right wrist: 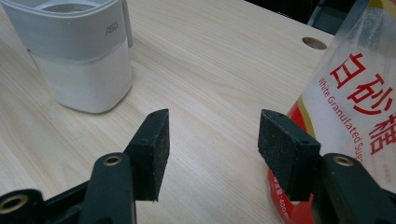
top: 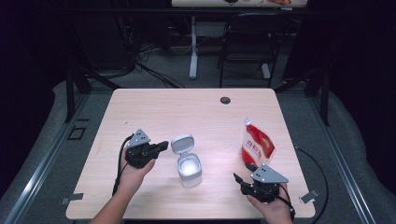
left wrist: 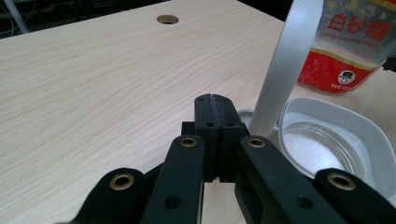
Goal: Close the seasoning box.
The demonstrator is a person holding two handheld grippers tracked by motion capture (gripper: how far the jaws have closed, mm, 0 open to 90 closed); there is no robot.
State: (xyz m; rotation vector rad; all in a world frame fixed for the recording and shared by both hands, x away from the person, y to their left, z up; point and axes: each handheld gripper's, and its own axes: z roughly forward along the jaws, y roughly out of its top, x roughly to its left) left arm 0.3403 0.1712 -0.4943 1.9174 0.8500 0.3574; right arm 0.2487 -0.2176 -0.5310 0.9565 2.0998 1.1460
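Dark curtains and a black folding chair [top: 247,42] stand behind a pale wooden table [top: 187,112] with a round cable hole [top: 225,100] near its far edge. Near the middle of the front half sits a white container [top: 189,170] with its hinged lid [top: 182,143] flipped up and back; white grains show inside it. A red and clear bag of sugar [top: 256,145] stands upright to the right of the container, well apart from it.

On the left, the left gripper [top: 161,146] is held in a hand [top: 133,172] just beside the raised lid, its tips pointing toward the lid. Its jaws are pressed together with nothing between them; in the left gripper view [left wrist: 212,100] they sit next to the lid's edge, and whether they touch it cannot be told.

Near the front right of the table, the right gripper [top: 238,179] rests in the other hand [top: 273,207] with its jaws spread wide and empty. In the right gripper view [right wrist: 212,140] the bag of sugar stands just beside the right-hand jaw, with the container farther off to the left.
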